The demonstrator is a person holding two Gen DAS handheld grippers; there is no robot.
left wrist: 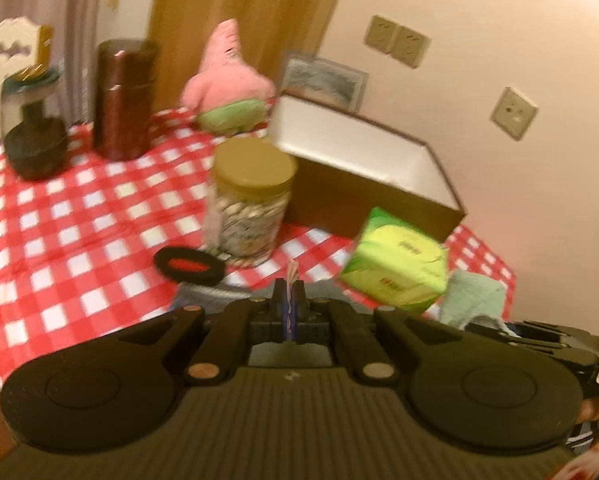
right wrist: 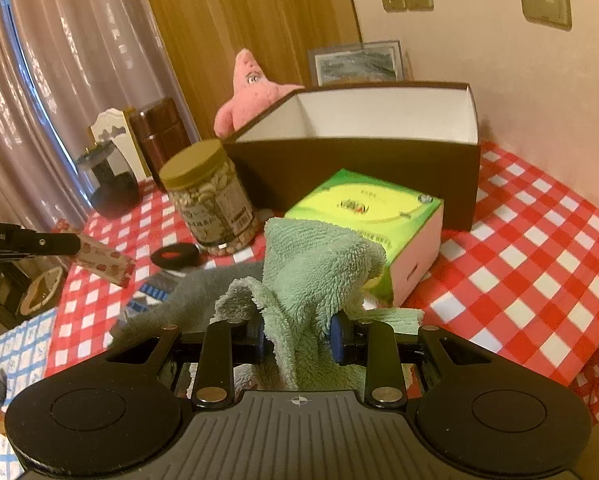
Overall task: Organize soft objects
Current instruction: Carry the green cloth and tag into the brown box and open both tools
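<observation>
My right gripper (right wrist: pixel 299 336) is shut on a fluffy green towel (right wrist: pixel 315 268), which bunches up between the blue pads and is lifted off the checked cloth. In the left wrist view the towel (left wrist: pixel 475 296) shows at the right. My left gripper (left wrist: pixel 288 292) is shut on a thin small packet (left wrist: pixel 292 274), seen edge-on. From the right wrist view this packet (right wrist: pixel 105 265) has a red fruit print and hangs over the table's left edge. A pink starfish plush (right wrist: pixel 251 88) sits behind an open brown box (right wrist: pixel 359 160) with a white inside. A green tissue pack (right wrist: pixel 363 208) lies in front of the box.
A jar of nuts (right wrist: pixel 209 196) with a tan lid stands left of the box. A grey cloth (right wrist: pixel 191 296) and a black round disc (right wrist: pixel 175 256) lie near it. A dark red canister (left wrist: pixel 123 100) and a black pot (left wrist: pixel 35 148) stand at the back left.
</observation>
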